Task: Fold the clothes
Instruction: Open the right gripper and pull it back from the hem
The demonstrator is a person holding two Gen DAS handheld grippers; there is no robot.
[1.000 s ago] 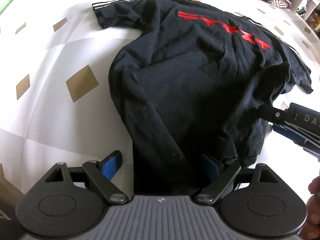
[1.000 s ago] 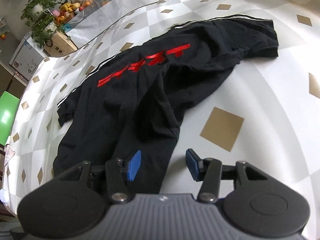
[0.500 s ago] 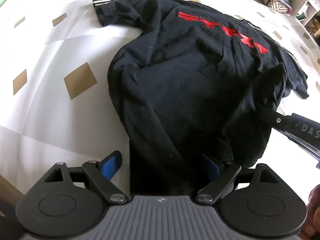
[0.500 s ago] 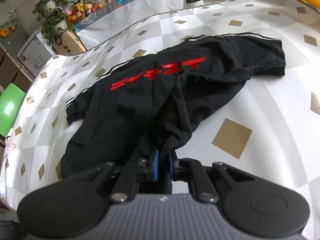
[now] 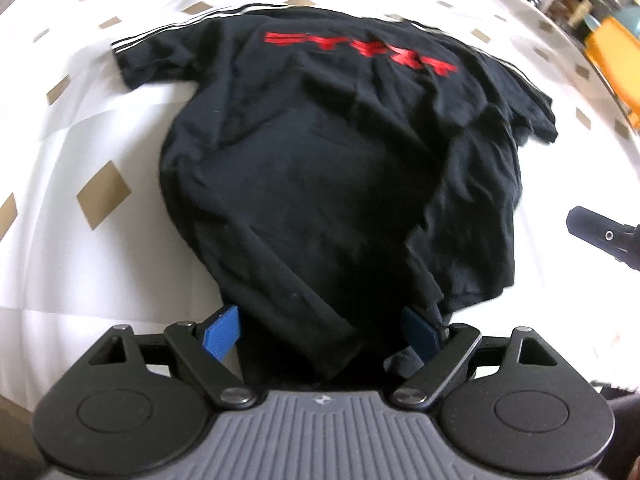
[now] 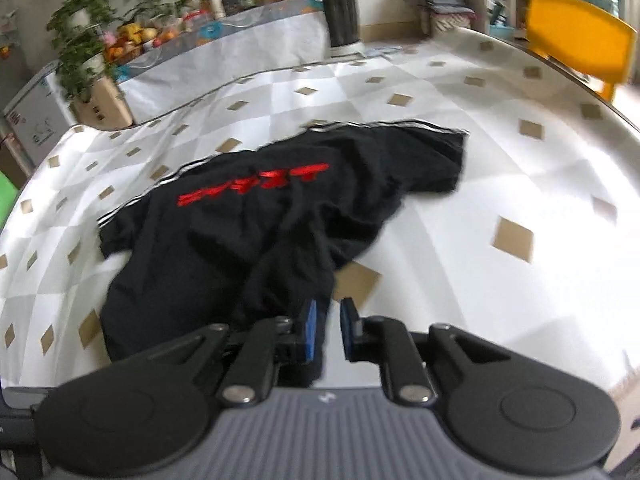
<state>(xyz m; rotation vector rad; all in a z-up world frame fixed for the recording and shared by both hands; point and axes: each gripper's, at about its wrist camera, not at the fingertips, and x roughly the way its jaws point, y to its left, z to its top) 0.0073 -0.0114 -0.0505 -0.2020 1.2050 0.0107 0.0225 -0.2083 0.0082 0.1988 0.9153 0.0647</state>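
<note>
Red lettering on the black shirt smeared, unreadable. Shirt hem hidden under gripper body. Far shelf clutter too blurred to tell.

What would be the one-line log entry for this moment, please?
stage: lifting hem | left gripper: open, black T-shirt hem between pads | right gripper: closing, pinching shirt edge | surface: checked tablecloth

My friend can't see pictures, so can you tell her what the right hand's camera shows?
The right gripper pinches the near edge of a black T-shirt with red lettering, lifting it off a white tablecloth with tan diamonds. Behind the table stand plants and a yellow chair.
</note>
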